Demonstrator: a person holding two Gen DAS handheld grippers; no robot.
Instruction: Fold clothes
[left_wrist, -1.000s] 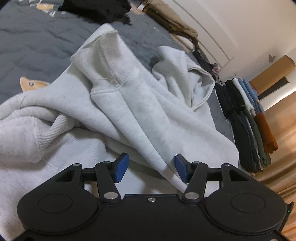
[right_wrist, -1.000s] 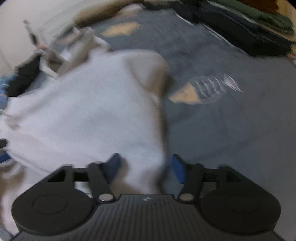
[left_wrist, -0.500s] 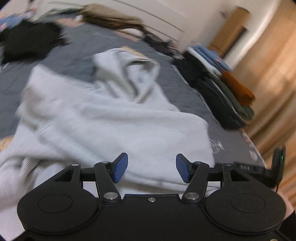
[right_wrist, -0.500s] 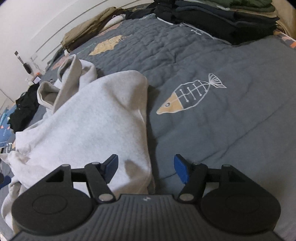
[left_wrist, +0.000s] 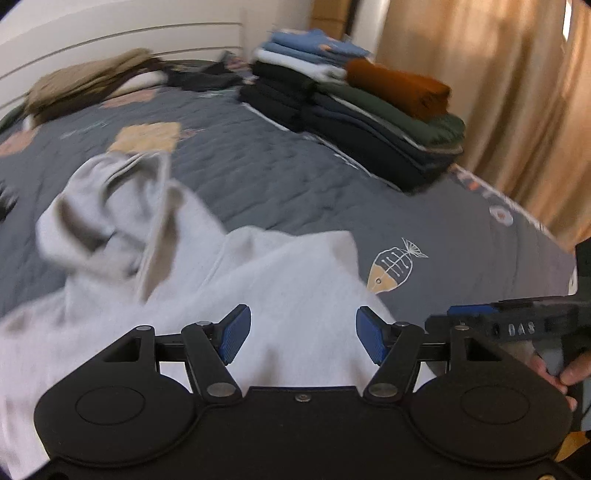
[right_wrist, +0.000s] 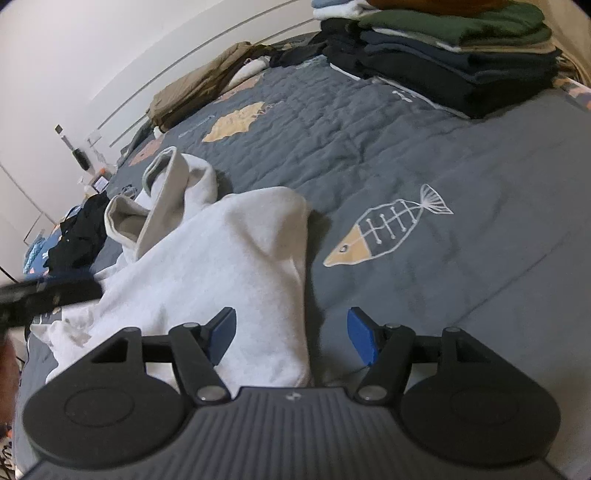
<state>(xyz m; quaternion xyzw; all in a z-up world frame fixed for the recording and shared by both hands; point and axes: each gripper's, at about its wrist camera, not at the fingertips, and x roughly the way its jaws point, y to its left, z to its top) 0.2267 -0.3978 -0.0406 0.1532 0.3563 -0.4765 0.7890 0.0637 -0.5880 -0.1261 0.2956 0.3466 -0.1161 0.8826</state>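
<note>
Up in the top right of both views sits a stack of folded clothes (left_wrist: 354, 107) (right_wrist: 443, 48), dark pieces below, green and rust-orange above, resting on the grey quilted bedspread (left_wrist: 280, 177) (right_wrist: 369, 140). A printed fish motif (left_wrist: 393, 267) (right_wrist: 388, 227) lies just right of the pale grey hoodie (left_wrist: 266, 288) (right_wrist: 207, 266), which sprawls rumpled across the lower left and centre of each frame, its hood bunched toward the upper left. The left gripper (left_wrist: 303, 338) has its blue-padded jaws spread wide over the hoodie, nothing between them; the right gripper (right_wrist: 291, 334) is likewise spread, straddling the hoodie's right edge and bare quilt. Much of the left view is smeared with motion blur, so the hood's folds there are hard to read, and the hoodie's near hem is hidden behind both gripper bodies. Only the left view shows the tan curtain (left_wrist: 498, 96) at the right and the other gripper held in a hand at the right edge. Only the right view shows a dark heap of clothes (right_wrist: 77, 236) at the left edge, small items by the wall beyond it, and a blurred black bar crossing the left edge. A brown garment (left_wrist: 88, 81) (right_wrist: 199, 88) lies at the far end in both.
</note>
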